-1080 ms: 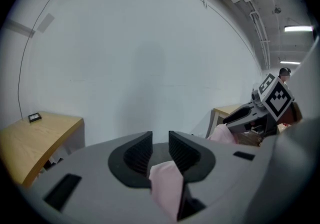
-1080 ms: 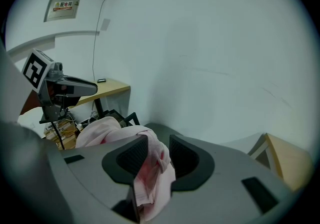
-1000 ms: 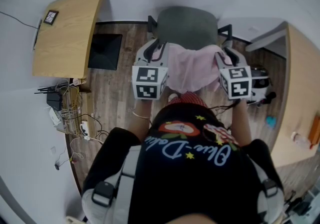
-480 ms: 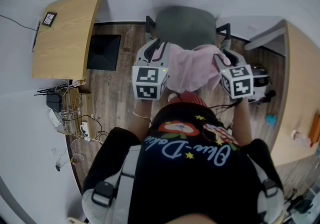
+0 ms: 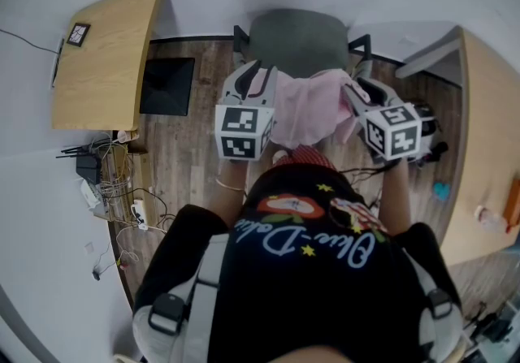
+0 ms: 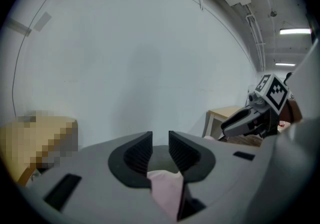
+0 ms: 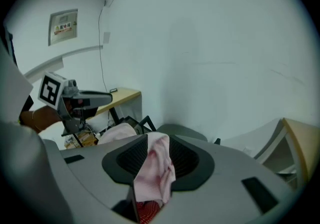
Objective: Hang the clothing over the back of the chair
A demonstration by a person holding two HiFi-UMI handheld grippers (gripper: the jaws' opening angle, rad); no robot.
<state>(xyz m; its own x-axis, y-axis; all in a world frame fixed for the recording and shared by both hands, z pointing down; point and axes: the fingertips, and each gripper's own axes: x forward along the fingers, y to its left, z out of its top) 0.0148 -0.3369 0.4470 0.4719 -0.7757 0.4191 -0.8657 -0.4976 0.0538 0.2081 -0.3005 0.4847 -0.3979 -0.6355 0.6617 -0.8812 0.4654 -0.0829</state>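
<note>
Left hand-held gripper (image 6: 160, 148) pinches a fold of the pink garment (image 5: 309, 108) low between its ribbed jaws, whose tips stand slightly apart. The right hand-held gripper (image 7: 159, 150) is clamped on another bunch of the same cloth, which fills its jaws. In the head view the garment hangs spread between the two at frame centre, just below the grey-green chair (image 5: 296, 38) at upper centre; whether they touch I cannot tell. A wooden worktop (image 5: 106, 53) sits at upper left

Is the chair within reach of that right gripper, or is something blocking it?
Probably yes: the chair stands just ahead of the right gripper, nothing between them, though its jaws hold the clothing.
</note>
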